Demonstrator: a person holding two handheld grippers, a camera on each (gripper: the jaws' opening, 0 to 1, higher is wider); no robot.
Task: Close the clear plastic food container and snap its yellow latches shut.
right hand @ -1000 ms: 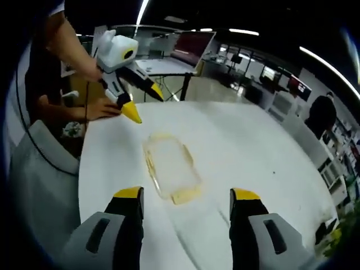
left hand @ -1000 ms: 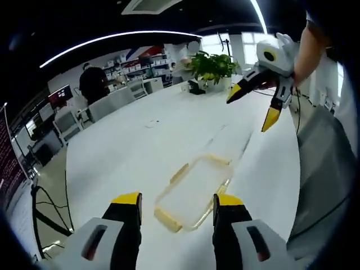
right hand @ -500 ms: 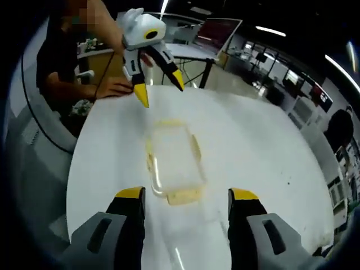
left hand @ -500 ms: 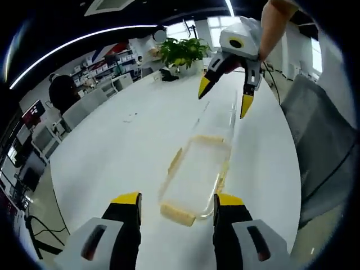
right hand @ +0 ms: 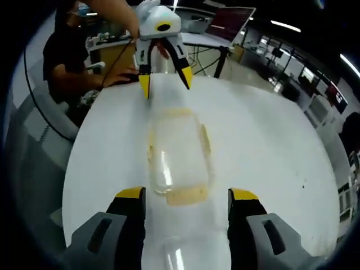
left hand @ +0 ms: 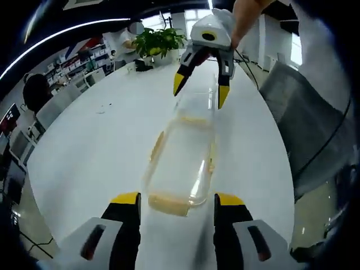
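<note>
A clear plastic food container [left hand: 181, 160] with yellow latches lies lengthwise on the white table [left hand: 101, 146]. Its near yellow end latch [left hand: 167, 203] sits just ahead of my left gripper [left hand: 178, 199], whose jaws stand open on either side of that end without touching it. My right gripper [left hand: 201, 90] hovers open over the container's far end. In the right gripper view the container [right hand: 177, 154] runs away from my open right gripper [right hand: 187, 194], and my left gripper [right hand: 166, 83] hangs open above the opposite end. I cannot tell whether the latches are snapped.
A potted plant [left hand: 157, 40] stands at the table's far end. A grey chair [left hand: 315, 129] sits by the table's right edge. A person's hand [right hand: 121, 76] rests on the table near the left gripper. Office desks and people fill the background.
Both grippers have drawn in towards the container from opposite ends and lined up with its length; each now hangs over one end. The container has stayed where it was, and both grippers remain open.
</note>
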